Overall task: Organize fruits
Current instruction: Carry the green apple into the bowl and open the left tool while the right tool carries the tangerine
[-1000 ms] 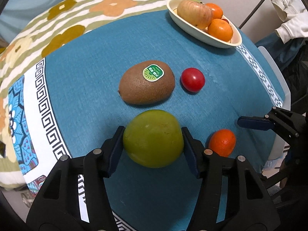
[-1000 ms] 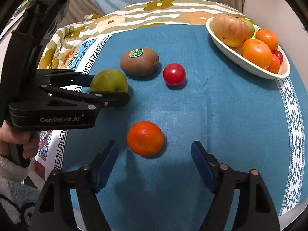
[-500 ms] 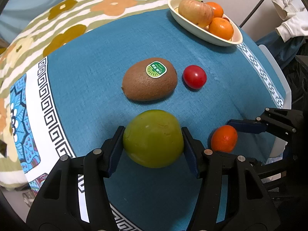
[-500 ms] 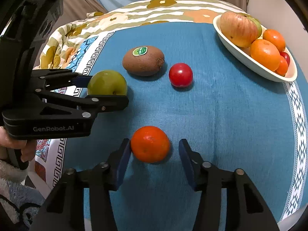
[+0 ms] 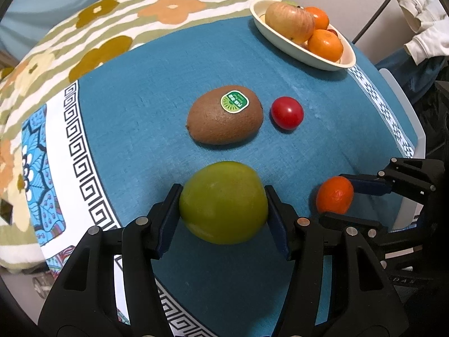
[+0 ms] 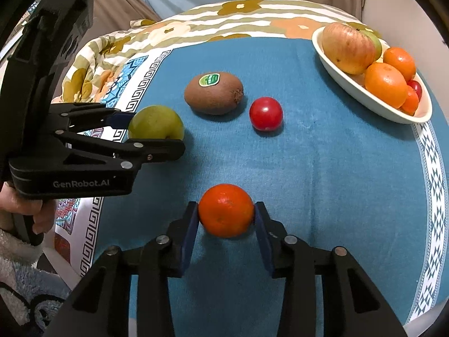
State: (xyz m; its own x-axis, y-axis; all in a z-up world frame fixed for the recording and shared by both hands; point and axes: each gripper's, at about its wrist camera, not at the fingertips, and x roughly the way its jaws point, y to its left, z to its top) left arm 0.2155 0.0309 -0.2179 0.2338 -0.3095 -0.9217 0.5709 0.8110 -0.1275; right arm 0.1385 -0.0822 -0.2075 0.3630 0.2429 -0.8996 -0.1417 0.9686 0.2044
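Note:
My left gripper point(image 5: 223, 203) is shut on a green fruit point(image 5: 223, 200), just above the blue cloth; it also shows in the right wrist view point(image 6: 155, 122). My right gripper point(image 6: 226, 214) is shut on a small orange mandarin point(image 6: 226, 210), seen at the right in the left wrist view point(image 5: 334, 195). A brown kiwi with a green sticker point(image 5: 226, 115) and a red tomato point(image 5: 286, 112) lie on the cloth ahead. A cream oval bowl point(image 5: 283, 39) at the far right holds an apple point(image 5: 289, 22) and oranges point(image 5: 325, 45).
The blue cloth point(image 6: 322, 168) has a white patterned border near the table's right edge point(image 6: 432, 168). A flowered blanket point(image 6: 224, 25) lies at the far side. White clothing point(image 5: 423, 14) hangs off to the right.
My right gripper has closed its jaws from wide open onto the mandarin. My left gripper has kept its hold on the green fruit and shifted slightly.

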